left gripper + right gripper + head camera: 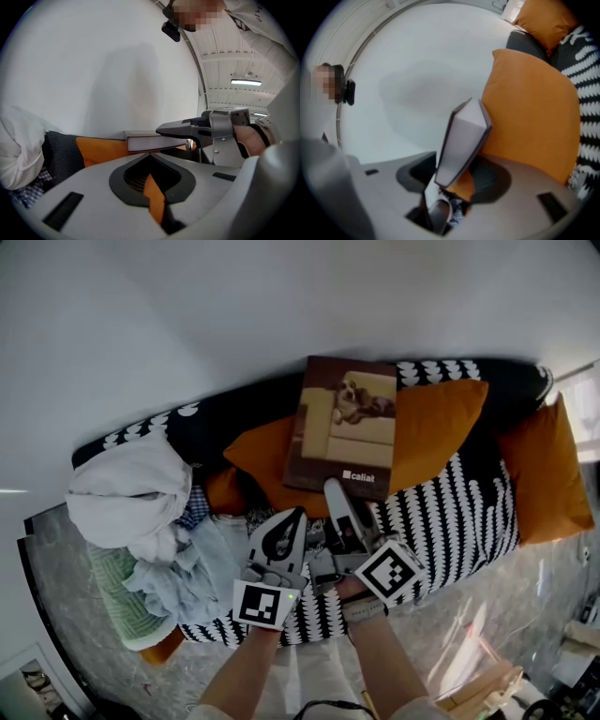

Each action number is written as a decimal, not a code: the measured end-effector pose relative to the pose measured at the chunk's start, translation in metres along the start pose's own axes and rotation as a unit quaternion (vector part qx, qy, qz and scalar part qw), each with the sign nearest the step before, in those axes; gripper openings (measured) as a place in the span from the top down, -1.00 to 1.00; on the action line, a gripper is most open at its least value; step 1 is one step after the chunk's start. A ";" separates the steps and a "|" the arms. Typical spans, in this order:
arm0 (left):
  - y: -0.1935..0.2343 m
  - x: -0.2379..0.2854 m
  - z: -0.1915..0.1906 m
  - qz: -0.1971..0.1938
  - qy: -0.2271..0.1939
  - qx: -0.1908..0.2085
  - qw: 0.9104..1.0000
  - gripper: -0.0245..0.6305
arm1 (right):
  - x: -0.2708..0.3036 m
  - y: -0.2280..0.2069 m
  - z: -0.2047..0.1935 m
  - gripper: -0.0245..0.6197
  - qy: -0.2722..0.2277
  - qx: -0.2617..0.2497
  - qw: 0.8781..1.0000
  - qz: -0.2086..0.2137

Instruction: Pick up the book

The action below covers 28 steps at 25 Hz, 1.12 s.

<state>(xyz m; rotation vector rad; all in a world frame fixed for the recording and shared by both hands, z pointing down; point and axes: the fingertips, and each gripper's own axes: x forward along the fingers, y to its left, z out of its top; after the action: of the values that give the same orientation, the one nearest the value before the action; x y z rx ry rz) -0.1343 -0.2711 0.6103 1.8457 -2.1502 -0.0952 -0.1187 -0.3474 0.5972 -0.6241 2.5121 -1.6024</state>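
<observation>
The book (342, 427) has a brown cover with a picture of a dog on a sofa. It is raised above an orange cushion (441, 423) on the couch. My right gripper (339, 491) is shut on the book's near edge. In the right gripper view the book (461, 138) stands up from between the jaws of the right gripper (454, 173). My left gripper (291, 517) is just left of it, shut with nothing in it. From the left gripper (151, 157) I see the book (150, 140) edge-on, with the right gripper (187, 129) clamped on it.
The couch (459, 512) has a black-and-white patterned cover. A second orange cushion (548, 474) leans at its right end. White cloth (131, 493), a pale blue garment (187, 568) and a green patterned piece (117, 592) are piled at the left. A white wall is behind, marble floor (487, 624) in front.
</observation>
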 end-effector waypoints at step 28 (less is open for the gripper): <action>-0.003 -0.039 0.004 0.018 -0.009 0.006 1.000 0.86 | -0.028 0.007 0.006 0.38 -0.040 0.098 0.994 0.025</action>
<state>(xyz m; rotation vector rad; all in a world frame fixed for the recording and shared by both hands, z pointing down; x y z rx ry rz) -0.1279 -0.2338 0.5981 1.8200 -2.1996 -0.0915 -0.0933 -0.3384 0.5843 -0.5839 2.2594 -1.7420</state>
